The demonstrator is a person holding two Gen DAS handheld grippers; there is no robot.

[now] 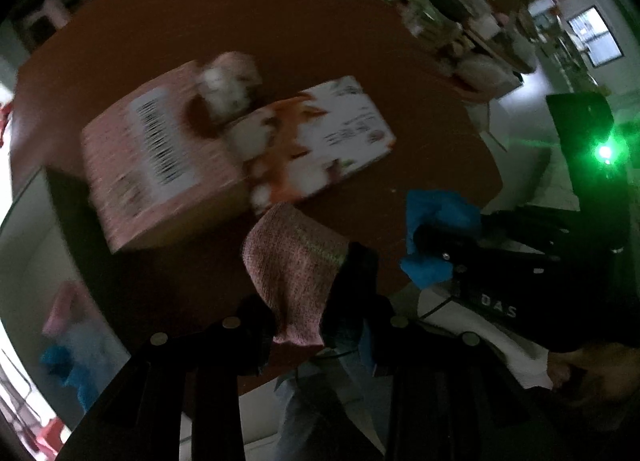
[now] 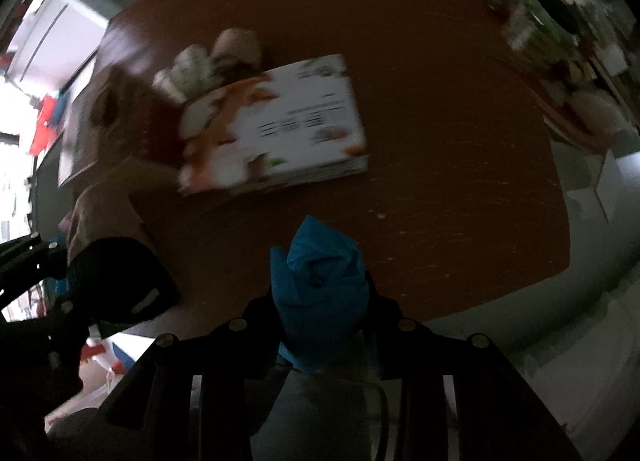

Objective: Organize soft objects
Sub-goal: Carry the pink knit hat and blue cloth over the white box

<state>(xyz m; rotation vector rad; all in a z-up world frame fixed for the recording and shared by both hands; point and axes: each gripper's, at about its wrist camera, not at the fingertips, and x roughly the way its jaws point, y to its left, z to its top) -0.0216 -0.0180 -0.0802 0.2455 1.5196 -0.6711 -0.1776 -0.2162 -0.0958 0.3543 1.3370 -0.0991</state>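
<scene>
My left gripper is shut on a pink knitted cloth, which hangs bunched between its fingers above the near edge of the brown table. My right gripper is shut on a blue cloth, crumpled between its fingers over the table's front edge. The left wrist view also shows the right gripper to the right, holding the blue cloth. The left gripper's dark body shows at the left of the right wrist view.
On the table lie a pink box with a barcode, a white and orange box and small rolled items behind them. A cluttered shelf stands at the far right. Pink and blue cloths lie below at left.
</scene>
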